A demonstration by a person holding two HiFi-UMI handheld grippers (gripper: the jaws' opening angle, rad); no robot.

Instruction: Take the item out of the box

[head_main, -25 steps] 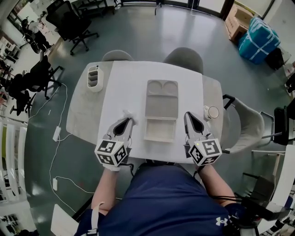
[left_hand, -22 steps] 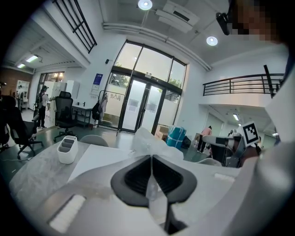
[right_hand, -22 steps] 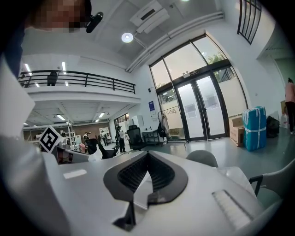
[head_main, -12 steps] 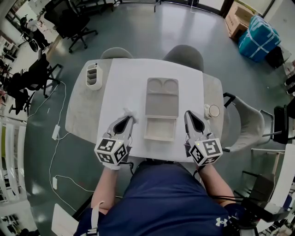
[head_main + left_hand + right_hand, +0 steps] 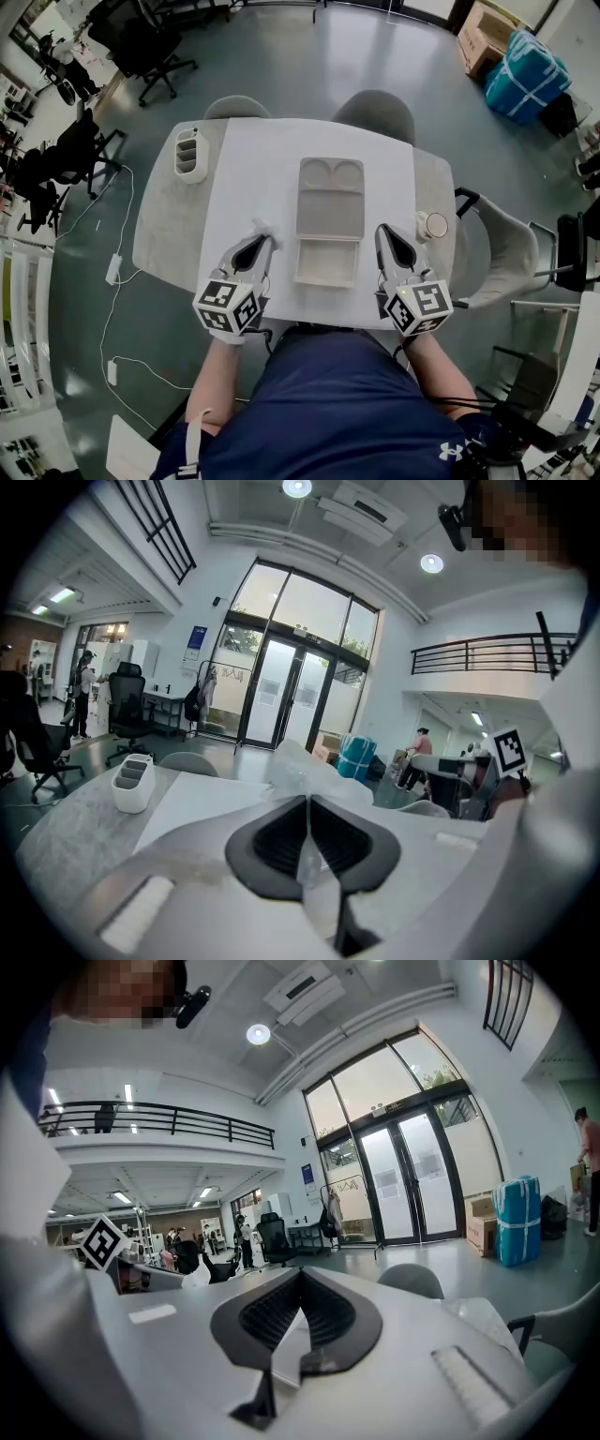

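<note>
An open beige box (image 5: 311, 221) lies in the middle of the table, its lid half with two round hollows at the far end and its near tray looking bare. My left gripper (image 5: 264, 240) sits just left of the box, shut on a crumpled clear plastic wrapper (image 5: 260, 228). In the left gripper view the clear plastic wrapper (image 5: 302, 764) bunches up beyond the shut left gripper (image 5: 307, 800). My right gripper (image 5: 382, 231) rests right of the box, shut with nothing in it. The right gripper view shows the right gripper (image 5: 300, 1275) with its jaws together.
A white desk organizer (image 5: 190, 155) stands at the table's far left corner, also visible as the organizer (image 5: 131, 781). A small round cup (image 5: 432, 225) sits near the right edge. Two grey chairs (image 5: 375, 112) stand behind the table.
</note>
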